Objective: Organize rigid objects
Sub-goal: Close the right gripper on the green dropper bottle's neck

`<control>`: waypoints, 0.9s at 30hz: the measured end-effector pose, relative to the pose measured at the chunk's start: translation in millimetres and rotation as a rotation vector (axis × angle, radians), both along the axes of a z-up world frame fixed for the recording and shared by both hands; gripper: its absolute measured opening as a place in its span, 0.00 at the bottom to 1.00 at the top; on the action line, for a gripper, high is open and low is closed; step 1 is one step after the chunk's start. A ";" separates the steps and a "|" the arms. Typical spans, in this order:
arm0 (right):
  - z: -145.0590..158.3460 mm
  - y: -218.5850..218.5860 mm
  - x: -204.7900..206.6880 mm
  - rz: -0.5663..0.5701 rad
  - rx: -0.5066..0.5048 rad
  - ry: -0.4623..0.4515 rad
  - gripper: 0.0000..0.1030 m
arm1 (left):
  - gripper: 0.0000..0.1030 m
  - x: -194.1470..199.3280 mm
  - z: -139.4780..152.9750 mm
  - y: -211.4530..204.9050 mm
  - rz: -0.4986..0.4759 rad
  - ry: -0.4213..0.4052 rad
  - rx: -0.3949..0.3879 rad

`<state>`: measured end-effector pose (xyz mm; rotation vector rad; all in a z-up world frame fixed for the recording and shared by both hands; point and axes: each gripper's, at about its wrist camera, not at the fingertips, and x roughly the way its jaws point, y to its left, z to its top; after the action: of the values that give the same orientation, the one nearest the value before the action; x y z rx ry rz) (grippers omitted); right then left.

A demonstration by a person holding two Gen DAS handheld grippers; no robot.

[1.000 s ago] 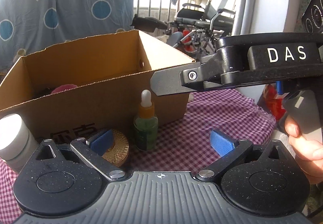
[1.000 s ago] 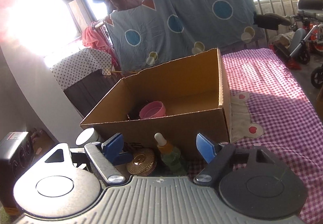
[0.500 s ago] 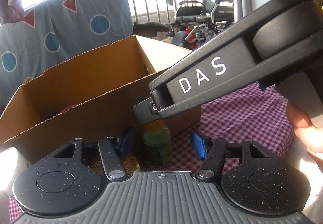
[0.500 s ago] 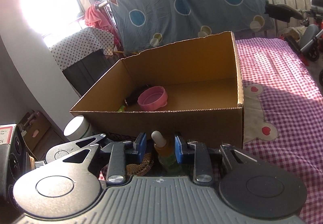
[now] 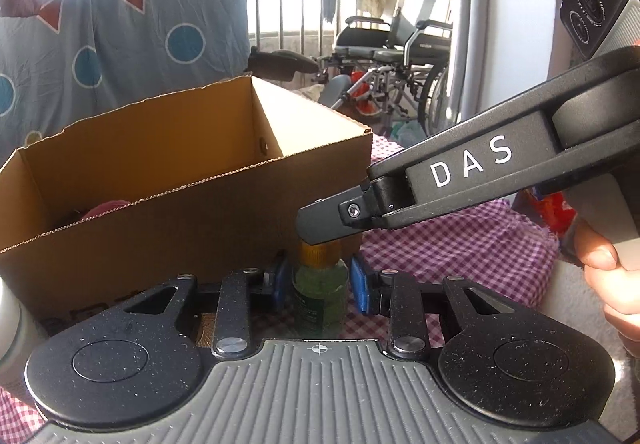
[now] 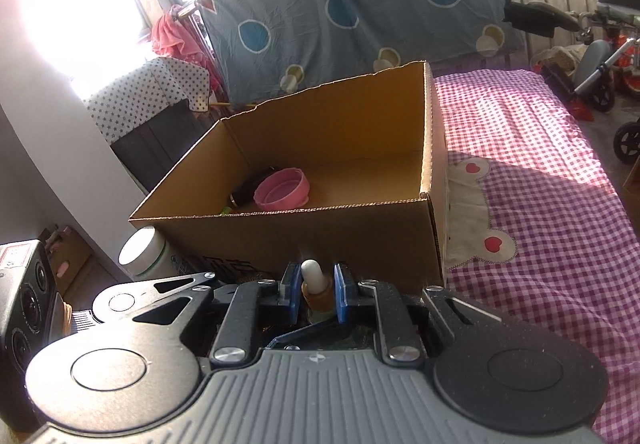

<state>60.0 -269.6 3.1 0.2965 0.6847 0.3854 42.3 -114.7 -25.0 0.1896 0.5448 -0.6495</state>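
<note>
A green dropper bottle (image 5: 319, 298) with an amber collar and white bulb (image 6: 310, 275) stands upright on the checked cloth, against the front wall of an open cardboard box (image 5: 180, 232). My left gripper (image 5: 319, 284) is closing on the bottle's body, blue pads against its sides. My right gripper (image 6: 316, 288) reaches in from above and is closing on the amber collar, pads touching it. In the left wrist view one black finger (image 5: 332, 219) of the right gripper covers the bottle's top. A pink lid (image 6: 282, 189) and a dark item lie inside the box (image 6: 360, 240).
A white jar (image 6: 142, 252) stands left of the bottle by the box's corner. A gold round tin (image 5: 204, 332) lies half hidden under my left gripper. A hand (image 5: 600, 276) holds the right gripper's handle. Checked cloth (image 6: 540, 224) spreads right of the box; wheelchairs stand beyond.
Both pairs of jaws went from wide open to closed around the dropper bottle. The right gripper's finger dropped from above the bottle onto its top.
</note>
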 end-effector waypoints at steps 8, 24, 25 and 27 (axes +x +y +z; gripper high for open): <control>-2.1 -8.4 -4.7 -0.005 0.018 0.003 0.18 | 0.33 8.4 -11.2 -11.8 -0.006 0.027 0.088; -2.5 -1.2 -0.7 0.023 -0.028 -0.004 0.21 | 0.31 -2.3 -21.3 -17.9 0.008 -0.002 0.112; 0.6 -1.2 -2.8 0.025 -0.032 -0.006 0.21 | 0.31 -4.9 -18.3 -17.7 0.006 -0.006 0.110; 9.3 -0.1 -8.1 0.029 -0.040 -0.022 0.21 | 0.31 -9.4 -8.2 -15.9 0.004 -0.023 0.101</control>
<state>51.9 -269.6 12.4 0.2438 0.6751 0.4017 32.9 -130.7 -33.2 0.2909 0.5560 -0.6153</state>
